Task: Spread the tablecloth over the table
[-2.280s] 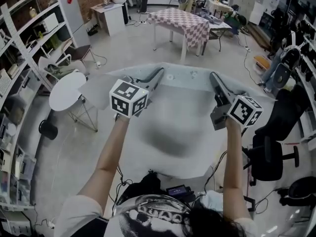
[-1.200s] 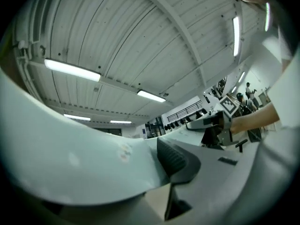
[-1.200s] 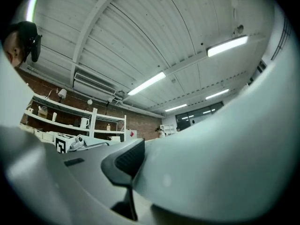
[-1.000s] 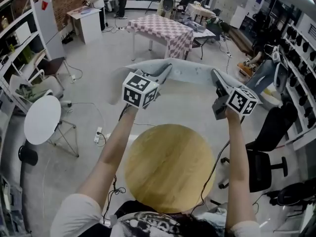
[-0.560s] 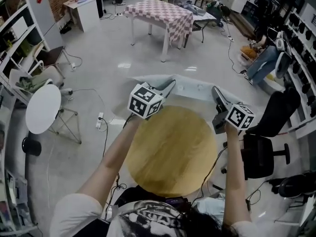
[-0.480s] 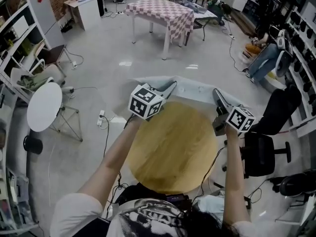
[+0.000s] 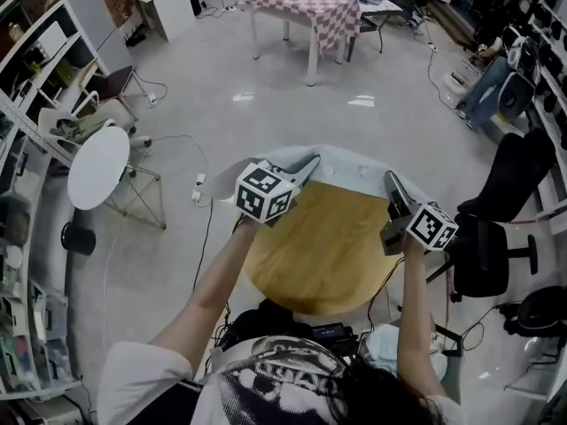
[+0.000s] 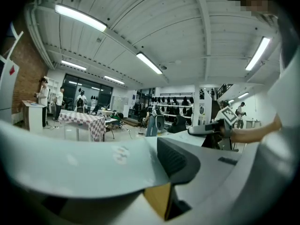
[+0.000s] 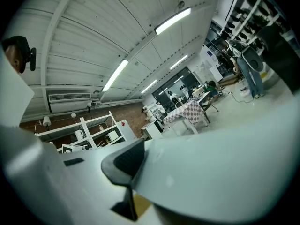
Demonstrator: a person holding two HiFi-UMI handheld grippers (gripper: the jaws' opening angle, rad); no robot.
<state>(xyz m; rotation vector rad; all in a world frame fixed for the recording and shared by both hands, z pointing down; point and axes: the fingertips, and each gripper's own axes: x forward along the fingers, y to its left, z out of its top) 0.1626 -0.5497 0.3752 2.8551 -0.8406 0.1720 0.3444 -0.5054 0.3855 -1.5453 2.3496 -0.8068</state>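
A: Where is the tablecloth (image 7: 347, 161)?

B: In the middle of the head view, as a pale grey strip stretched along the far rim of the round wooden worktop (image 7: 323, 242) — the rim nearest the top of the frame. Almost all the wood below it is bare. Whether the strip rests on that rim or hangs just past it, I cannot tell.

A: And the left hand-held gripper (image 7: 306, 166)?

B: Left of centre, beside the worktop's upper left rim. Its own view shows the jaws pinching the cloth's edge: the fabric runs in under the dark pad and spreads away to the left of that frame.

A: The right hand-held gripper (image 7: 391, 185)?

B: Right of centre, at the worktop's upper right rim, and it too is pinching the cloth's edge. In its view the fabric fans out to the right from beside the dark pad.

A: What surrounds the worktop?

B: A table under a checked cloth (image 7: 310, 3) at the top of the frame, a small white round table (image 7: 99, 166) at the left, shelves (image 7: 35, 51) in the upper left corner and a black office chair (image 7: 483, 259) at the right — all well apart from the worktop except the chair, which stands near it.
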